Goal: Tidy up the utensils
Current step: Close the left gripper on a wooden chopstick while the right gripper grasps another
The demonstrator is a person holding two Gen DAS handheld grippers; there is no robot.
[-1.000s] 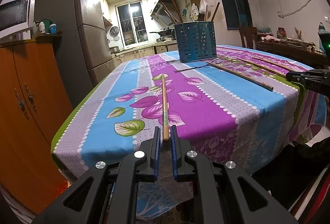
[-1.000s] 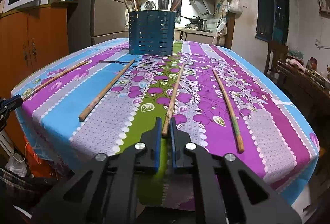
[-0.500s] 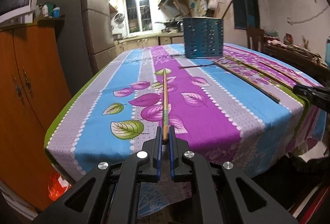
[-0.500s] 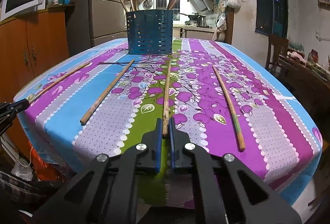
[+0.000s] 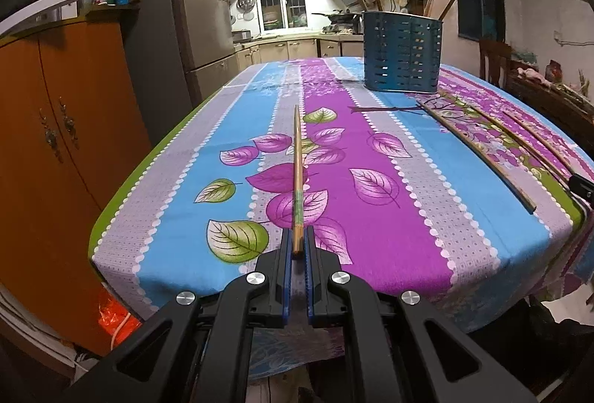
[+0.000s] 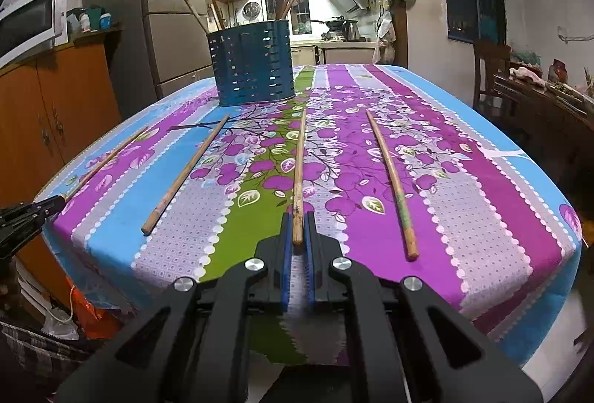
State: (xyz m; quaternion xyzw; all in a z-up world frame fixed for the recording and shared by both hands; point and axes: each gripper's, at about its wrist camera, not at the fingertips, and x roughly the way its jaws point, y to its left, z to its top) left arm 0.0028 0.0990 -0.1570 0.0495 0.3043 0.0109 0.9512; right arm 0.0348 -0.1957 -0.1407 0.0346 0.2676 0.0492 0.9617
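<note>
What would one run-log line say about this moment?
left gripper: shut on chopstick | right gripper: shut on chopstick | holder: upright

A microwave point(image 6: 28, 24) tops the orange cabinet point(image 5: 55, 128) — a refrigerator point(image 5: 200, 24) stands beside.

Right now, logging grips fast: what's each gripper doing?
Left gripper: shut on a chopstick.
Right gripper: shut on another chopstick.

Two low, close fisheye views from the table's near edge, both toward the blue holder point(image 5: 402, 55).
</note>
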